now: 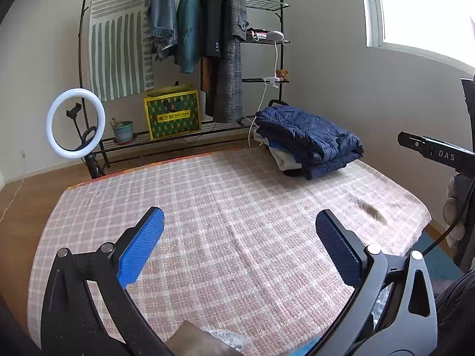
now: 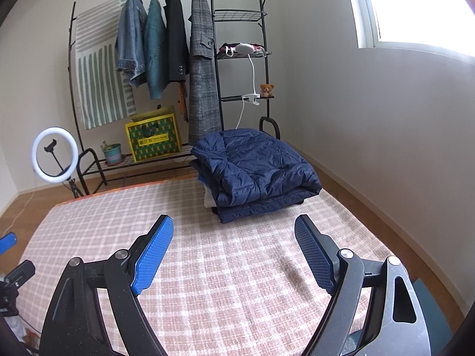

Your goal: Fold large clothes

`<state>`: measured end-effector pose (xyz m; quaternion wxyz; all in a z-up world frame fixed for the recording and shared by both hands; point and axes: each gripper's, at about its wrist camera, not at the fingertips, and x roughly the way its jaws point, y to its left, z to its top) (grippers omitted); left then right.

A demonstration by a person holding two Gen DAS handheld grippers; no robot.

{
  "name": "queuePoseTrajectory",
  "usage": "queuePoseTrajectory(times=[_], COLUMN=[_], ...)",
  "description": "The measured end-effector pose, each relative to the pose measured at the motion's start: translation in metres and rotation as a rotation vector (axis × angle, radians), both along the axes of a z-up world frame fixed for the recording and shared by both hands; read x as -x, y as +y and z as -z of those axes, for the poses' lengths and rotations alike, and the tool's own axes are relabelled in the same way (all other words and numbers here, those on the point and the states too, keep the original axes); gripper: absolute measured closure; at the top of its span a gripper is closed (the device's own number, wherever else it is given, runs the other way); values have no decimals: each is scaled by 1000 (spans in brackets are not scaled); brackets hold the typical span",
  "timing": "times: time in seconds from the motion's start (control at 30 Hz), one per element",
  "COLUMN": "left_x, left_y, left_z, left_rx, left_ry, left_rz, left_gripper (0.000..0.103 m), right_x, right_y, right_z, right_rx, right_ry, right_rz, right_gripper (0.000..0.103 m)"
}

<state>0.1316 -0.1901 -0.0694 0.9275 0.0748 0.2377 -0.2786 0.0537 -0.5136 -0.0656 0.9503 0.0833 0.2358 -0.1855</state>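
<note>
Two grippers are seen: the left gripper (image 1: 240, 219) and the right gripper (image 2: 234, 225), each spread wide with nothing between the blue pads. One stack of folded clothes (image 2: 255, 169) is found at twelve o'clock on the checked mat (image 2: 225, 281), topped by a quilted navy jacket (image 1: 308, 136). Four garments (image 2: 166, 38) are hung on the rack (image 2: 213, 59); one yellow box (image 2: 153, 138) is kept on its bottom shelf.

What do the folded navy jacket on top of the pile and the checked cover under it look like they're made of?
Navy jacket: probably a thin synthetic shell over padding; it has stitched quilt lines, puffy channels and a faint sheen. Checked cover: seemingly a coarse woven fabric, matte, with a nubbly pink and cream grid showing in its surface.
</note>
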Motion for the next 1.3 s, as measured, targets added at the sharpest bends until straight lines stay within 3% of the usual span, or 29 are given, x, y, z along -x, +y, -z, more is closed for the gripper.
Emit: queuePoseTrajectory(times=[1.3], left_x=[0], left_y=[4], left_z=[-3], left_rx=[14], left_ry=[-9], left_rz=[-8], left_gripper=[0], right_x=[-5], right_y=[15], right_z=[3], right_rx=[5], right_ry=[9], right_rz=[16], right_gripper=[19])
